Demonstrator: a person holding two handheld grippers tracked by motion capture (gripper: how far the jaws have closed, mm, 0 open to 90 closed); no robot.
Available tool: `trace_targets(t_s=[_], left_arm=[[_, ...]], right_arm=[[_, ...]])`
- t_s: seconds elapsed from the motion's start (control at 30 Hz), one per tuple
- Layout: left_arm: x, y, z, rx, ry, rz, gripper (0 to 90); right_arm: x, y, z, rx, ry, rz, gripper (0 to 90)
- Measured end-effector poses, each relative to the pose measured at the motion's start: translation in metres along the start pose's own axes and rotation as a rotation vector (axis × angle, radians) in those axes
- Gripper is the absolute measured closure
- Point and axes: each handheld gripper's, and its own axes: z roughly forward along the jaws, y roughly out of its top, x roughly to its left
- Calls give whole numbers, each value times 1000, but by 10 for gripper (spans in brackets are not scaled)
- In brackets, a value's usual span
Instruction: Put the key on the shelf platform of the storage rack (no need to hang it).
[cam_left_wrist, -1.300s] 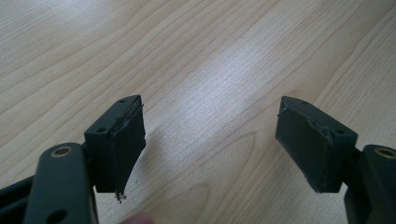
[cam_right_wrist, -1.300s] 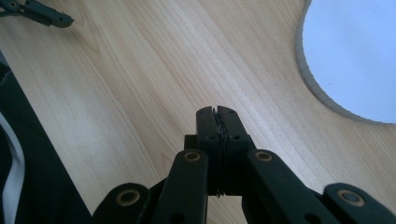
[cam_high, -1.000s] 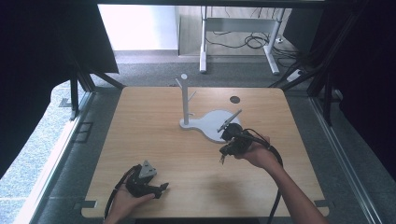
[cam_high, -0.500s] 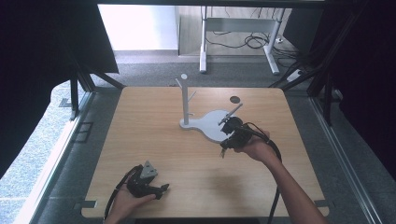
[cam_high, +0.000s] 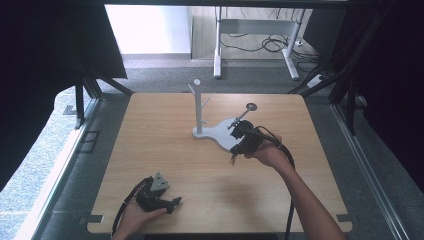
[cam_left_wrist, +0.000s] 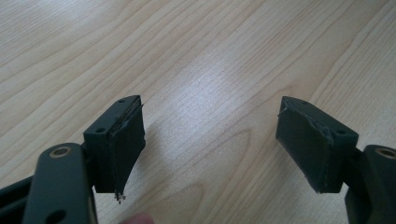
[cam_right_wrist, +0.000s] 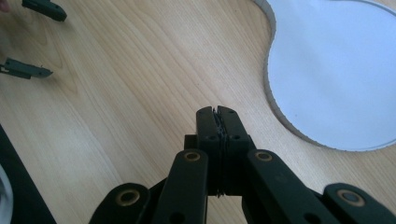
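Table (cam_high: 165, 150): light wood, seen from above; dark curtains at both sides, grey floor around it.
Stand (cam_high: 199, 107): a white post with short pegs, upright on a flat white base (cam_high: 222, 134) a little beyond the table's middle.
Base shape: curved outline, broad and rounded on the side toward the right gripper; in the right gripper view its edge (cam_right_wrist: 275, 100) curves past just beside the jaws.
Black disc (cam_high: 251, 106): small, lying on the table beyond the base, near the far edge.
Left gripper (cam_high: 172, 202): held low at the near left edge of the table, a grey three-cornered plate on top.
Left gripper state: released; in its own view the two black jaws stand wide apart over bare wood, with nothing between them (cam_left_wrist: 210, 144).
Right gripper (cam_high: 233, 159): held in the right hand (cam_high: 267, 152) right of centre, its body over the near edge of the base, jaws pointing toward the person.
Right gripper state: clenched, the jaws pressed together on nothing (cam_right_wrist: 217, 116).
Cable (cam_high: 290, 200): black, trailing from the right gripper along the forearm.
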Motion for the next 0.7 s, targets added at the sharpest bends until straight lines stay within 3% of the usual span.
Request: trace_targets(t_s=[0.7], left_arm=[[-1,0,1,3,-1,-2,241]], right_arm=[[-1,10,12,7,10,2,895]])
